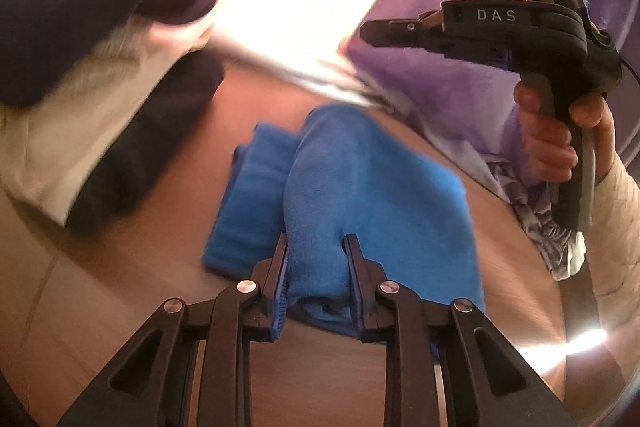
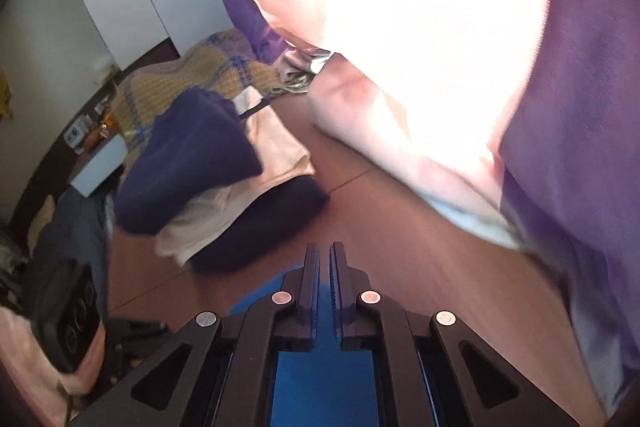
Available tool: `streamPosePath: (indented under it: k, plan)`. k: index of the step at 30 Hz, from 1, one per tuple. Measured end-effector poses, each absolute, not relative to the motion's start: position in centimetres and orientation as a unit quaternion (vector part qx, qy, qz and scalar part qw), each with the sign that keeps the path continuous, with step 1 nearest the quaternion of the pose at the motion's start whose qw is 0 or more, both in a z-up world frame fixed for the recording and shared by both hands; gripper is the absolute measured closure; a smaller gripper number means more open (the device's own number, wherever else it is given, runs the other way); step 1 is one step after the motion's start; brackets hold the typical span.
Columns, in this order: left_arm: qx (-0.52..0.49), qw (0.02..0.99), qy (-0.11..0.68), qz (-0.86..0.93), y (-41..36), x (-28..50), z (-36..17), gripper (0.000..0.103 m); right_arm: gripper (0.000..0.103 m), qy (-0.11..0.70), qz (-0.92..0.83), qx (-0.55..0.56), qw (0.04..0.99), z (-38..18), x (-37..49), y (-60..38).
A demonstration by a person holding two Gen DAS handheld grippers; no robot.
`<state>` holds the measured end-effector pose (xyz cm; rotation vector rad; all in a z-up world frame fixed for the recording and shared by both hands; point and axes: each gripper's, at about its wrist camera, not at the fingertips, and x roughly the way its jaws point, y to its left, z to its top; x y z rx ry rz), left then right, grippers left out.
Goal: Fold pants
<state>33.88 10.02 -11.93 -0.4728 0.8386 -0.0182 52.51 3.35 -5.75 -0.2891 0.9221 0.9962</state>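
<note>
Blue pants [image 1: 360, 195] pinched by the left gripper [image 1: 316, 247] on a brown worktop [image 1: 120, 299].
Purple curtains [image 1: 460, 27] glow behind; a folded clothes stack [image 2: 224, 183] sits ahead-left, while the right gripper [image 2: 325, 259], jaws nearly together and empty, hovers above the pants.

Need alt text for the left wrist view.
Left gripper with jaws clamped on a fold of blue pants lying on a brown wooden surface. Right gripper is held above, empty; a stack of folded clothes sits left.
</note>
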Motion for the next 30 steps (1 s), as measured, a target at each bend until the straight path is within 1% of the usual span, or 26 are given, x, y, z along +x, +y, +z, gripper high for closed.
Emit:
streamPosePath:
  k: [2, 3, 6, 14, 17, 19, 21, 23, 24, 25, 30]
  plan:
    - [-0.225, 0.884, 0.409, -0.001, 10.1, 33.8, -12.6, 0.077, 0.095, 0.430, 0.457, -0.147, 0.765, -6.8, 53.0, 4.6]
    - [-0.222, 0.885, 0.409, 0.001, 10.0, 33.7, -12.7, 0.077, 0.092, 0.440, 0.459, -0.145, 0.758, -7.3, 53.1, 4.9]
    - [-0.223, 0.885, 0.409, 0.003, 9.9, 33.7, -13.0, 0.077, 0.066, 0.485, 0.453, -0.142, 0.734, -9.2, 53.6, 5.8]
    - [-0.228, 0.882, 0.412, 0.006, 10.3, 33.8, -13.3, 0.076, 0.066, 0.510, 0.447, -0.158, 0.718, -10.7, 52.9, 5.3]
    - [-0.229, 0.882, 0.412, 0.008, 10.2, 33.7, -13.3, 0.075, 0.066, 0.487, 0.435, -0.144, 0.743, -9.8, 52.0, 3.7]
    - [-0.229, 0.881, 0.414, 0.008, 10.2, 33.7, -13.3, 0.074, 0.066, 0.460, 0.425, -0.158, 0.764, -9.1, 50.7, 2.9]
    - [-0.232, 0.879, 0.416, 0.009, 10.4, 33.7, -13.3, 0.074, 0.066, 0.455, 0.428, -0.173, 0.761, -8.9, 49.2, 2.5]
    - [-0.234, 0.878, 0.418, 0.010, 10.4, 33.7, -13.3, 0.073, 0.070, 0.457, 0.436, -0.183, 0.753, -9.2, 48.6, 2.7]
    - [-0.233, 0.877, 0.419, 0.010, 10.4, 33.7, -13.3, 0.073, 0.077, 0.460, 0.434, -0.194, 0.750, -9.5, 48.5, 3.0]
    - [-0.231, 0.878, 0.420, 0.011, 10.3, 33.7, -13.2, 0.073, 0.081, 0.467, 0.432, -0.205, 0.744, -10.0, 48.4, 3.4]
    - [-0.207, 0.882, 0.423, 0.016, 9.7, 33.5, -13.2, 0.072, 0.081, 0.467, 0.426, -0.225, 0.741, -11.5, 49.1, 5.3]
